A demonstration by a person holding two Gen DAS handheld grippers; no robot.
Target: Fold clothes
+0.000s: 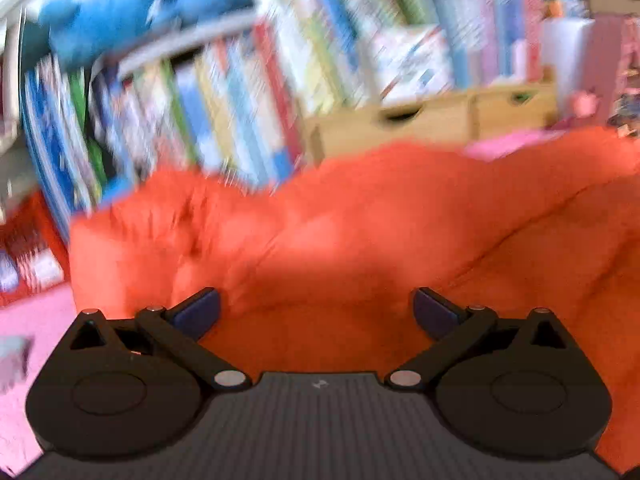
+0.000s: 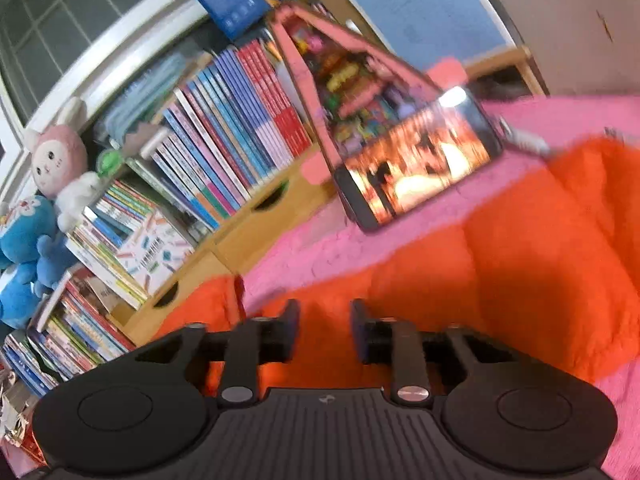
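An orange fleece garment (image 1: 360,216) lies bunched on a pink surface and fills the middle of the left wrist view. My left gripper (image 1: 316,312) is open wide just above its folds, with nothing between the fingers. The same orange garment (image 2: 520,248) lies in the right wrist view. My right gripper (image 2: 325,328) hovers over its near edge with the fingers partly apart and holds nothing. The left wrist view is blurred by motion.
A shelf of upright books (image 2: 224,140) stands behind, above a wooden drawer unit (image 2: 248,220). A phone (image 2: 420,164) with a lit screen leans on the pink cover (image 2: 360,236). Plush toys (image 2: 56,160) sit on books at left.
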